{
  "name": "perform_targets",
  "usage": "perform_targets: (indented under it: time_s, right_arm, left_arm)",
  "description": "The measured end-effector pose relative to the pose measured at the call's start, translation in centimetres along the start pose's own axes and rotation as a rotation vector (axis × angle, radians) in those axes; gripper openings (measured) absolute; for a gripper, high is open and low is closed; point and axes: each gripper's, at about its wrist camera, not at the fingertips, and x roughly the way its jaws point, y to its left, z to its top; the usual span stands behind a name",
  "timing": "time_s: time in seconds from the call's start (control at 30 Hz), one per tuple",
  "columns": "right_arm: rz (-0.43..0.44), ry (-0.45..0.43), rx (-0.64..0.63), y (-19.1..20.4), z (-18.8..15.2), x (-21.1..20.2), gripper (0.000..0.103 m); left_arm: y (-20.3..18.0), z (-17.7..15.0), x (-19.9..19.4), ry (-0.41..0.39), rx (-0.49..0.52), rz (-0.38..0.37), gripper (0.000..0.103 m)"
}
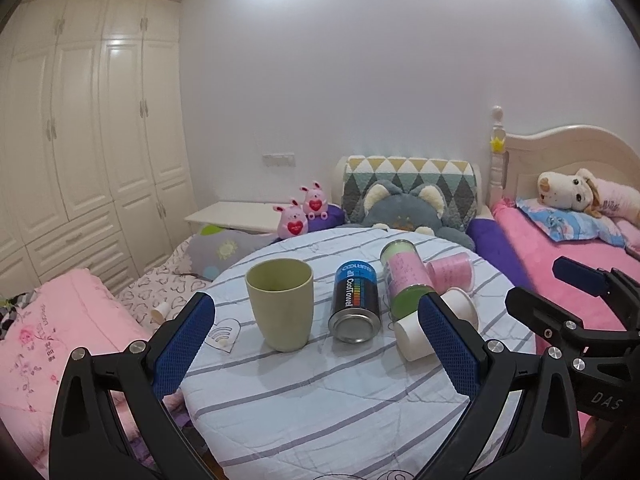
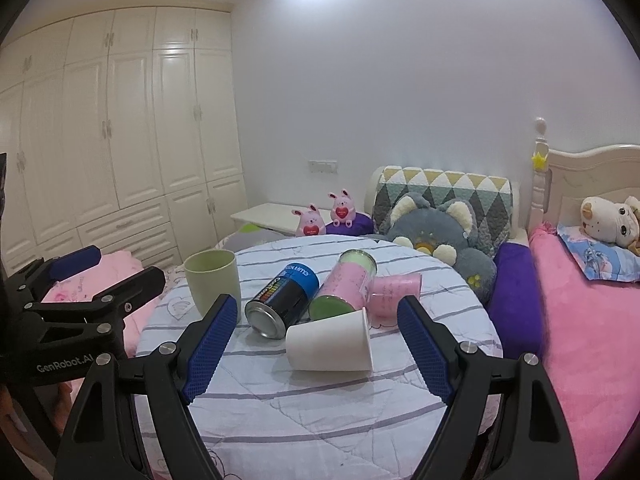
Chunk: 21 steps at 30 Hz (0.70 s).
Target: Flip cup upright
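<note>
A white paper cup (image 2: 330,340) lies on its side on the round striped table (image 2: 320,412), mouth to the right; in the left wrist view it (image 1: 412,338) is partly hidden behind my finger. A green cup (image 1: 280,304) (image 2: 214,280) stands upright at the left. A pink cup (image 2: 394,290) (image 1: 450,272) lies on its side at the back. My left gripper (image 1: 316,340) is open and empty, short of the green cup and can. My right gripper (image 2: 316,344) is open and empty, its fingers either side of the white cup, slightly short of it.
A black and blue can (image 1: 356,304) (image 2: 282,300) and a pink and green canister (image 1: 404,280) (image 2: 346,284) lie on their sides mid-table. Beds with pink bedding (image 2: 580,320) and plush toys (image 2: 436,232) surround the table. A white wardrobe (image 1: 80,140) stands left.
</note>
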Motion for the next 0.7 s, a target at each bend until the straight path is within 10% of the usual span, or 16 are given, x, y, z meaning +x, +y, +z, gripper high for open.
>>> perform_targets:
  time_s: [0.7]
  right_arm:
    - [-0.004,0.038,-0.01,0.25,-0.08,0.85,0.084]
  left_arm:
    - [0.23,-0.39,0.62,-0.011,-0.006,0.008,0.103]
